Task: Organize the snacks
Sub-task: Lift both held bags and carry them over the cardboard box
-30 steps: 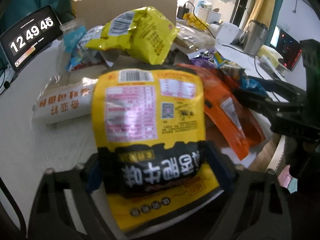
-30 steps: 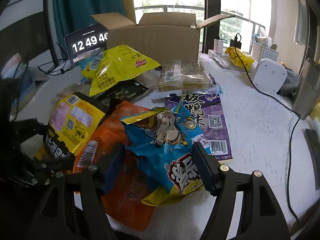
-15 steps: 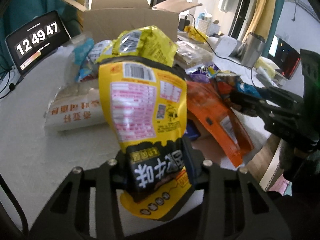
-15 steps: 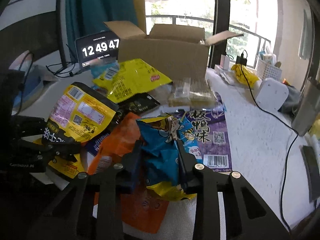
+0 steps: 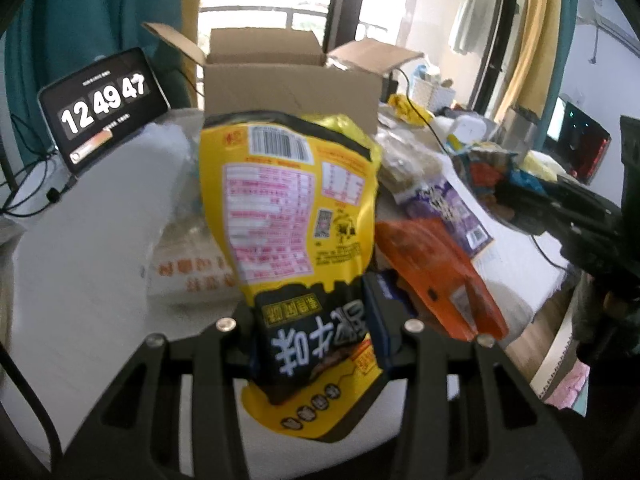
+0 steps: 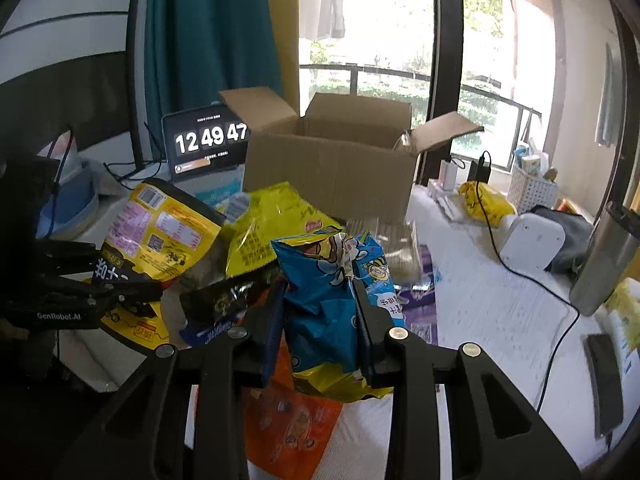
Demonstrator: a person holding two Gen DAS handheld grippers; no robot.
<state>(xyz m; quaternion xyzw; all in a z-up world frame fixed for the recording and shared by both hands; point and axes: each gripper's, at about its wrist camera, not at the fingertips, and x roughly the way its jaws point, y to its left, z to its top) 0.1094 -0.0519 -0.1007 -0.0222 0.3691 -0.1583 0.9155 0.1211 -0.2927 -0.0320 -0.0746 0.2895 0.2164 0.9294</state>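
Left wrist view puts the cardboard box [image 5: 292, 80] straight ahead of the left gripper [image 5: 316, 332] and beyond it, open flaps up, with the pile of snacks on the bench [image 5: 80, 240] between the two. That gripper is clenched on the lower, black-printed end of a yellow pouch [image 5: 296, 208], whose long axis runs up and away from the fingers toward the box, barcode end farthest off and clear of the pile.

From the right wrist view, the right gripper [image 6: 320, 320] is clamped on a blue snack bag [image 6: 332, 276], crumpling its middle; the bag stands upright between the fingers, its top edge leaning toward the box, which sits ahead and above the pile. Both grippers point downward and forward, side by side, the left gripper at the left edge of this view. Neither looks clearly nearer the box. My judgement: the coming move is a forward carry over the near wall.
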